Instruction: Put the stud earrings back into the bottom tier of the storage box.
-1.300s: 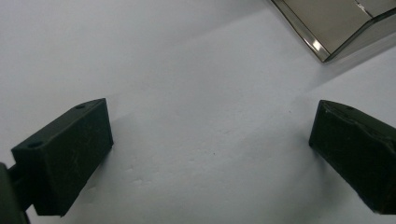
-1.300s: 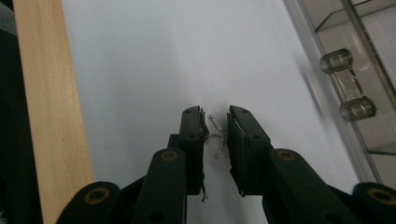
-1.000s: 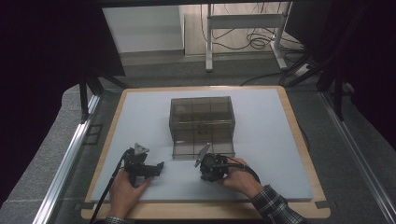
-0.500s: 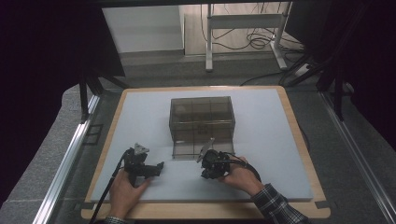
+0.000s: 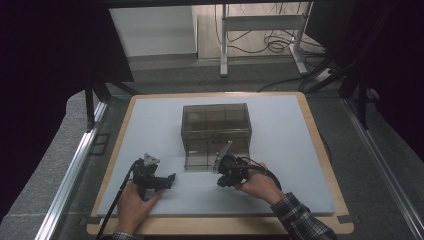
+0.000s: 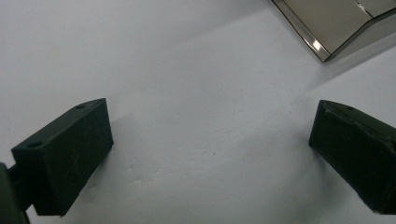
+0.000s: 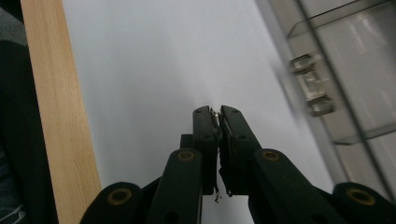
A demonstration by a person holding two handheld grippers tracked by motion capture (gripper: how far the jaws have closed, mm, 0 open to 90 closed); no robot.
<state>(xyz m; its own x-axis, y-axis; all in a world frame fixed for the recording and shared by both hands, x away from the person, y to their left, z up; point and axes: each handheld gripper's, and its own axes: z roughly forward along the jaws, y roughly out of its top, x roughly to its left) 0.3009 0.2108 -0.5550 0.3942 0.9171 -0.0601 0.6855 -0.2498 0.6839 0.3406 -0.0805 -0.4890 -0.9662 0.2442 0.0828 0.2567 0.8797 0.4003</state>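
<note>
A smoky see-through box point(image 5: 216, 125) stands in the middle of the white mat point(image 5: 285, 160), its front flap point(image 5: 200, 160) lying open on the mat. My right gripper point(image 5: 220, 181) sits just right of that flap, pointing left along the table. In the right gripper view its jaws point(image 7: 217, 112) are pressed shut, with only a tiny glint between the tips, and the box wall point(image 7: 355, 70) with a small latch point(image 7: 310, 91) runs along the right. My left gripper point(image 5: 170, 178) rests on the mat left of the flap, open point(image 6: 210, 154) with nothing between its jaws; a box corner point(image 6: 336, 28) shows ahead.
The mat lies on a wooden-edged board point(image 5: 220, 226), whose front edge point(image 7: 51, 116) passes left of the right gripper's jaws. Behind the board are a metal frame's legs and loose cables on the floor point(image 5: 270, 45). Metal rails point(image 5: 75, 165) flank the table.
The right gripper has turned slightly in place by the box's front. The left gripper has stayed put.
</note>
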